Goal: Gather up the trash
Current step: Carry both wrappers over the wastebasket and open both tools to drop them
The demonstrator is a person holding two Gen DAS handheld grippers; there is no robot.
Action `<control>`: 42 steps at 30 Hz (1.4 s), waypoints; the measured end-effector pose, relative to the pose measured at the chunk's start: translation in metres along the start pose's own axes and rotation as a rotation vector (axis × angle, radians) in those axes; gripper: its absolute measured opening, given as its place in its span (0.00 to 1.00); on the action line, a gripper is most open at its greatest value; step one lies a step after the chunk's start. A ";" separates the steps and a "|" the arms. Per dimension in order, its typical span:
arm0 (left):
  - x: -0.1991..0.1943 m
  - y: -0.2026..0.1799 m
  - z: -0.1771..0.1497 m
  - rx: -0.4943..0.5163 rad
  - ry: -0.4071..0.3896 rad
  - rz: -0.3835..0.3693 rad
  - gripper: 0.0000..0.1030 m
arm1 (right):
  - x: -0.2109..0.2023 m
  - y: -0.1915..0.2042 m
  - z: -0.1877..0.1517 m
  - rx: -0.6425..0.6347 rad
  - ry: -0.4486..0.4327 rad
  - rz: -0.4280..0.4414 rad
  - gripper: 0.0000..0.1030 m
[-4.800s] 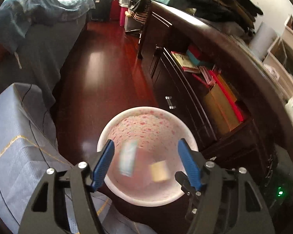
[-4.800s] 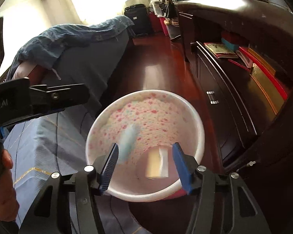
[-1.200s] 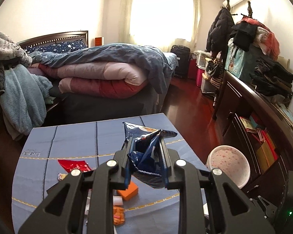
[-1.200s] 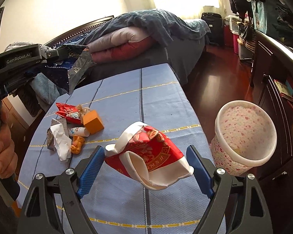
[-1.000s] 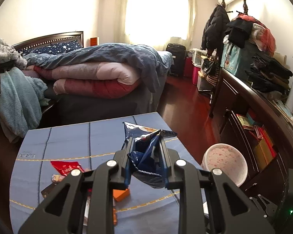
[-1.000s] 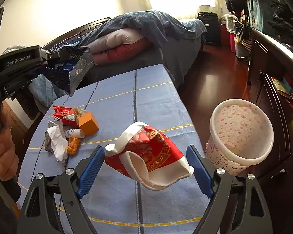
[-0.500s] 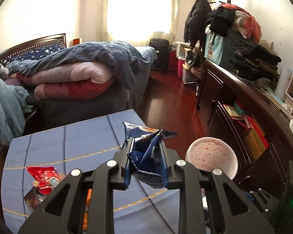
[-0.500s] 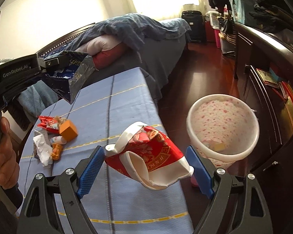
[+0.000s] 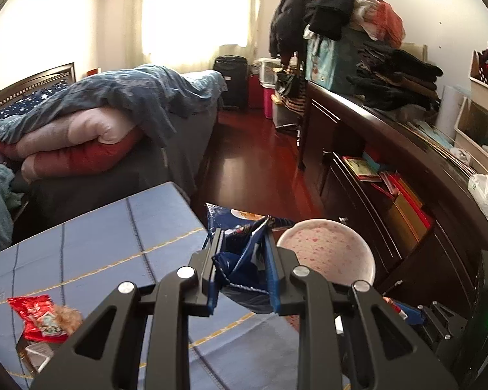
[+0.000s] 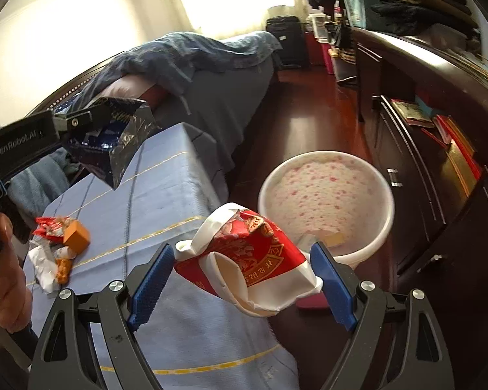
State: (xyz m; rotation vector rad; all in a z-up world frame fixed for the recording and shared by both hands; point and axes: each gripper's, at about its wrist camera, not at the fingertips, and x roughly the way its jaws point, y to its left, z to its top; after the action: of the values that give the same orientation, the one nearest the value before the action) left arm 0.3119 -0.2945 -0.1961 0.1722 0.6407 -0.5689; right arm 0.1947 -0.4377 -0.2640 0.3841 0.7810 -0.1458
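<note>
My left gripper (image 9: 242, 237) is shut on a crumpled dark blue snack bag (image 9: 223, 216), held over the blue table's (image 9: 97, 250) right edge. The white bin with pink speckles (image 9: 367, 260) stands on the floor just right of it. My right gripper (image 10: 242, 255) grips a red and white bag (image 10: 263, 250) across wide-set jaws, at the table (image 10: 166, 201) edge, beside the bin (image 10: 328, 188). A yellow scrap (image 10: 333, 239) lies inside. In the right wrist view the left gripper (image 10: 91, 120) and blue bag (image 10: 123, 143) hang at upper left.
More trash lies on the table's left: a red wrapper (image 10: 48, 224), an orange box (image 10: 76, 235), white paper (image 10: 44, 266). A person's hand (image 10: 3, 276) holds the left gripper. A bed (image 9: 114, 113) stands behind; a dark dresser (image 9: 390, 169) lines the right, red floor (image 9: 253, 162) between.
Both grippers have swung right with their bags toward the bin, which now looks larger and nearer. The trash on the table has slid toward the left edge of both views.
</note>
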 end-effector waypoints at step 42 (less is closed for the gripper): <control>0.152 -0.081 0.028 0.043 0.108 -0.201 0.77 | 0.101 -0.097 0.031 0.030 -0.021 -0.350 0.88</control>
State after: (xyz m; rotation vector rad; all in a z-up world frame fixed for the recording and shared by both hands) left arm 0.3809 -0.4388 -0.2647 0.1807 0.7558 -0.7712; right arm 0.2602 -0.5383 -0.3433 0.2715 0.8215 -0.4886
